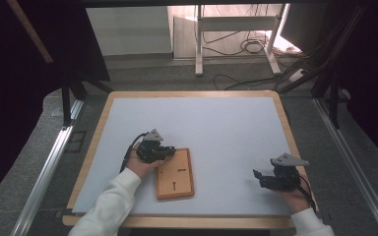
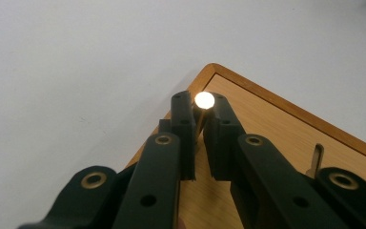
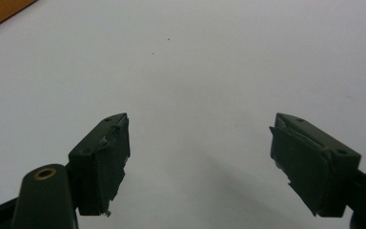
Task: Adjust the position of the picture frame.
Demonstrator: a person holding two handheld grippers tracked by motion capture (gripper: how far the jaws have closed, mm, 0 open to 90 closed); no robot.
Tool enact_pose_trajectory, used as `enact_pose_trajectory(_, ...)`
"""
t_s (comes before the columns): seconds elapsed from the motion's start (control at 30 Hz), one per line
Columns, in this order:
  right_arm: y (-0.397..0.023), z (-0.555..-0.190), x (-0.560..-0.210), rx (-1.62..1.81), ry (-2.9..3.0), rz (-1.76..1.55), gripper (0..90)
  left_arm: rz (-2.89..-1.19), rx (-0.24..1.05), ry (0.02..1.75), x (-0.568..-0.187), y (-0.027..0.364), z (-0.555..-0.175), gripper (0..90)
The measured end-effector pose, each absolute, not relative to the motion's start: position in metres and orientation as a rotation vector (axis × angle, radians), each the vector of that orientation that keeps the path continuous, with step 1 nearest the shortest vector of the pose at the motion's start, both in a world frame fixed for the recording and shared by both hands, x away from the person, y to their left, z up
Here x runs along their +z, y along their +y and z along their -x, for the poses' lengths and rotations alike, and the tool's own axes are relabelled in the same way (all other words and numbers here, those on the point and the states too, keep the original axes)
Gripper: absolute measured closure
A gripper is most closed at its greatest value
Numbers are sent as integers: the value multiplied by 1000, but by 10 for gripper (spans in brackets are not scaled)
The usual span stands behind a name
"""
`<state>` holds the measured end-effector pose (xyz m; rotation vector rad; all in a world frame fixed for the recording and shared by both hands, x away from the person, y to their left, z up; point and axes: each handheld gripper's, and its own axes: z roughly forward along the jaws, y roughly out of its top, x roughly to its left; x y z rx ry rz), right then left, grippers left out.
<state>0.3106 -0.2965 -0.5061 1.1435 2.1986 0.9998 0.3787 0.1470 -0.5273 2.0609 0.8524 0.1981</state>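
Dim surroundings; glare on pin head (image 2: 204,99); soft focus.

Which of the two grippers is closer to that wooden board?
Left. The left gripper is over the wooden board, at its far corner, fingers closed on a small pin. The right gripper sits well off to its side.

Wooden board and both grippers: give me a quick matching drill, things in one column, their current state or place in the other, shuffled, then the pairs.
Things:
1. left gripper
2. right gripper
3. wooden board
4. round-headed pin

States or places:
A. jaws wide apart over bare grey mat
B. lying flat on the mat, in front of the person's left hand
C. jaws closed on a pin at the board's corner
D. clamped between two black jaws, its head shining

Pairs: 1-C, 2-A, 3-B, 4-D
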Motion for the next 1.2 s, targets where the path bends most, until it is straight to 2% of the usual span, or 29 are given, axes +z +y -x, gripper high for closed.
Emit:
enact_pose_trajectory(0.1, -296, -310, -506, 999, 2204, -1138, 214, -2035, 173, 860, -528, 148, -379, 808)
enact_pose_trajectory(0.33, -296, -310, -506, 999, 2200, -1140, 213, -2039, 248, 863, -516, 149, -373, 506)
enact_pose_trajectory(0.47, -296, -310, -506, 999, 2199, -1137, 213, -2049, 287, 853, -509, 155, -365, 459)
enact_pose_trajectory(0.73, -295, -310, -506, 991, 2204, -1132, 213, -2067, 289, 852, -512, 164, -356, 443)
enact_pose_trajectory(0.93, -294, -311, -507, 986, 2208, -1128, 213, -2070, 285, 848, -514, 161, -358, 478)
enact_pose_trajectory(1.2, -294, -311, -508, 984, 2211, -1129, 212, -2074, 297, 857, -511, 164, -357, 451)
